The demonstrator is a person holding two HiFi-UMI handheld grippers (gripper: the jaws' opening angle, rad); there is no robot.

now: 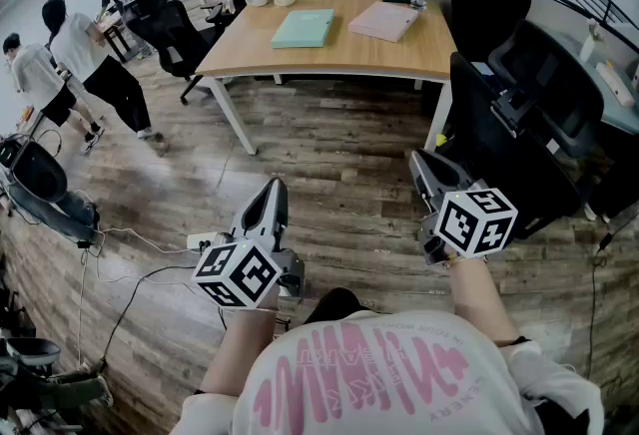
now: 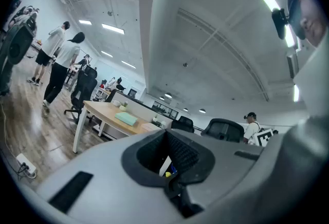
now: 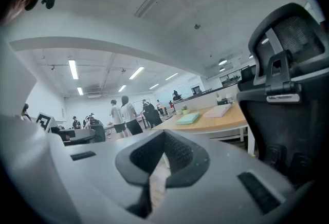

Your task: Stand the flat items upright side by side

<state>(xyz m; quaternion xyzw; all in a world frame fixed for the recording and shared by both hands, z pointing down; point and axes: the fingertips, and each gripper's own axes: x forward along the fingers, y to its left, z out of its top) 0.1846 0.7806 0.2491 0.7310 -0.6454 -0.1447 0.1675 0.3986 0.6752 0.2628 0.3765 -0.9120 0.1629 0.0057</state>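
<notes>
A wood-plank floor (image 1: 329,154) runs under a pale wooden desk (image 1: 339,59); black office chairs (image 1: 529,89) stand beside it, strip lights (image 3: 73,69) overhead

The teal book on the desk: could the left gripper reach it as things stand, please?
Probably not: the left gripper hangs over floor, well short of the teal book; nothing blocks it.

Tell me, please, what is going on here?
A person stands back from the desk, holding the left gripper and right gripper out in front, both shut and empty. A green folder and a pink folder lie flat on the desk, apart from each other and untouched. Nothing has been stood upright yet.
</notes>
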